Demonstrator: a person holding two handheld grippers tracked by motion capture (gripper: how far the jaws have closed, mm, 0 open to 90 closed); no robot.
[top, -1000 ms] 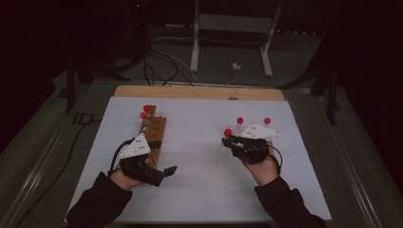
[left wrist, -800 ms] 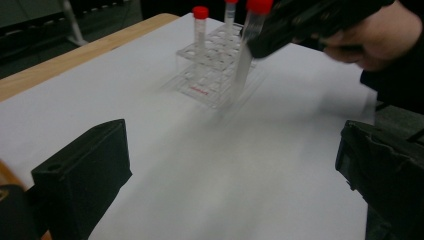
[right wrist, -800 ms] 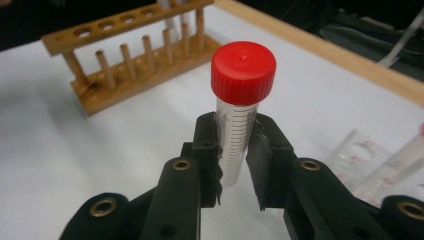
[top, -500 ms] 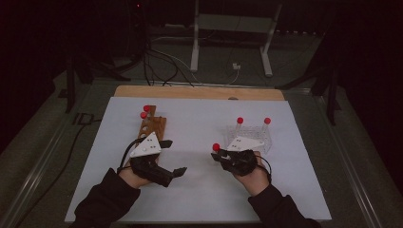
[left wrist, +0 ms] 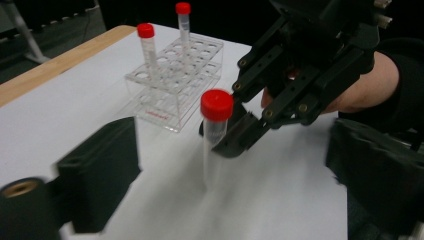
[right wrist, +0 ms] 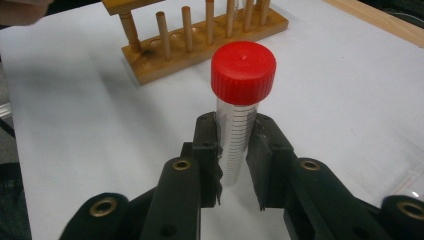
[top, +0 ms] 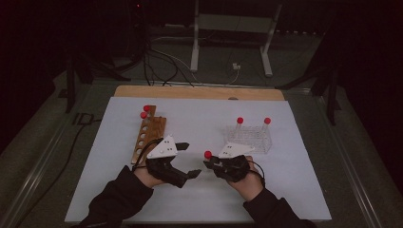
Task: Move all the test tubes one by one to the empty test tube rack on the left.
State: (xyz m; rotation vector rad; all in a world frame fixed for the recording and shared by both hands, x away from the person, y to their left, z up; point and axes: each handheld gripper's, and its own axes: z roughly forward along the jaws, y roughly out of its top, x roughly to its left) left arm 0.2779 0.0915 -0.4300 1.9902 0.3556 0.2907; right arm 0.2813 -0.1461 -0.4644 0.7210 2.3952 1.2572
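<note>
Beyond your fingers lie the wooden rack (top: 148, 133) and clear rack (top: 249, 137). Your right gripper (right wrist: 235, 150) clamps the red-capped tube (right wrist: 239, 125) low on its body, so it could tip during handover. Your left gripper (top: 192, 174), jaws wide and empty, faces it. Since earlier, both grippers have converged at mid-table.

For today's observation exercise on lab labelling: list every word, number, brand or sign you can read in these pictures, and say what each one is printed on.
None can be read.
Held tube in the right gripper: black graduation lines, with no legible numbers beside them.
Clear plastic rack: small red print on its front wall, too blurred to read.
Red caps, wooden rack, grey gripper plates: no text visible.
</note>
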